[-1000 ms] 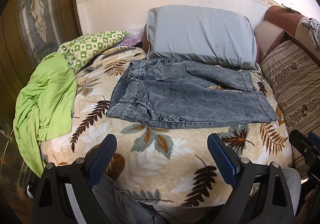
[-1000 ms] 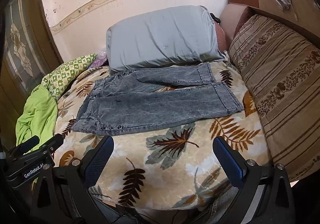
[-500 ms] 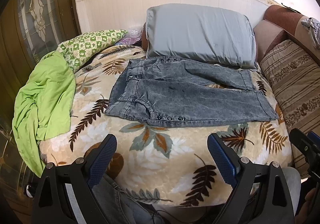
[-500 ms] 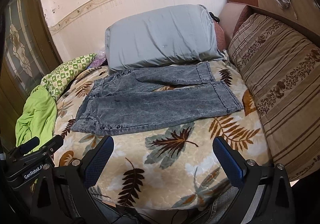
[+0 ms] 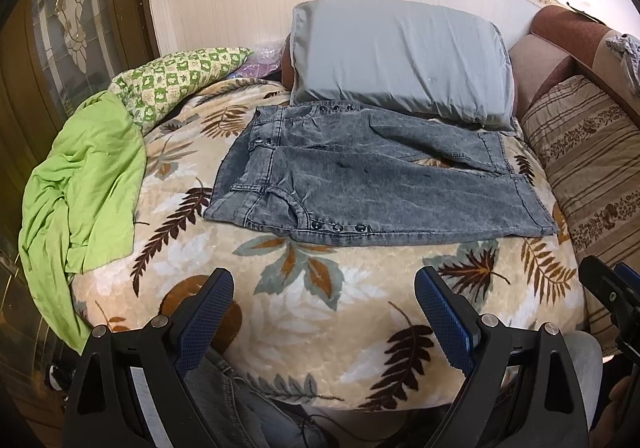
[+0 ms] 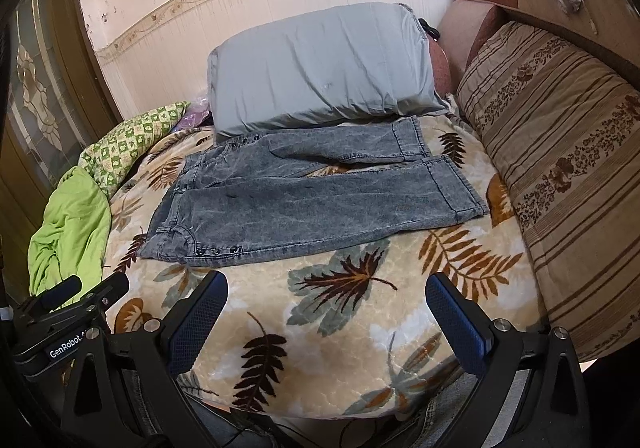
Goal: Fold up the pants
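The grey denim pants [image 5: 372, 184] lie spread flat on the leaf-patterned blanket [image 5: 320, 308], waistband to the left and both legs running right, the far leg touching the grey pillow [image 5: 400, 56]. The left gripper [image 5: 324, 304] and the right gripper [image 6: 326, 308] both hang above the blanket's near edge, short of the pants, jaws spread wide and holding nothing. A green cloth [image 5: 80, 188] is crumpled at the blanket's left side.
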A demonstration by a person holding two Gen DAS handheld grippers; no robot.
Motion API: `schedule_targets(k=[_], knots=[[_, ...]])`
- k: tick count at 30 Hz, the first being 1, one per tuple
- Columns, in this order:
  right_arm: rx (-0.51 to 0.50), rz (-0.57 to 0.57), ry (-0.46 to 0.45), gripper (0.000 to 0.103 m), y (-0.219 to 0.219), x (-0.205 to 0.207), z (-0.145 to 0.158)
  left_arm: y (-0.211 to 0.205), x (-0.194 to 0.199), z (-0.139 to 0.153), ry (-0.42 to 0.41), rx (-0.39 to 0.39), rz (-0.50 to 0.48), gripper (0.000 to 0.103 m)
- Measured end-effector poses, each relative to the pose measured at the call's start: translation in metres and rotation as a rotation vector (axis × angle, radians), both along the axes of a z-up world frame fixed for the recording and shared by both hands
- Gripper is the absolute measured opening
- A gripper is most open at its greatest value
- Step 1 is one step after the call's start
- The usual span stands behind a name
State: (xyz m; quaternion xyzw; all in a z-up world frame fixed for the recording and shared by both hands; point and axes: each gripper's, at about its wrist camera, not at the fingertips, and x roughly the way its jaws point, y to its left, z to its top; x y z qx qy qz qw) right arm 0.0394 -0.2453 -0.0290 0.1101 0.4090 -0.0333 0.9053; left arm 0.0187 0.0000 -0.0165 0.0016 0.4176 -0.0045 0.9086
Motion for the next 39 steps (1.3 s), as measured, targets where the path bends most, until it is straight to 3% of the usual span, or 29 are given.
schedule_targets(k=[26,32,39], knots=[[0.003,-0.001,0.06,0.1,-0.003,0.026,-0.025,-0.001,0.042,-0.035,0.082,-0.014,0.002,0.093],[0.008,-0.001,0.073,0.1,-0.006,0.041,-0.035,-0.006,0.065,-0.043,0.095,-0.025,-0.009,0.093],[0.014,-0.005,0.094,0.1,-0.016,0.072,-0.049,-0.015,0.118,-0.054,0.116,-0.051,-0.029,0.093]])
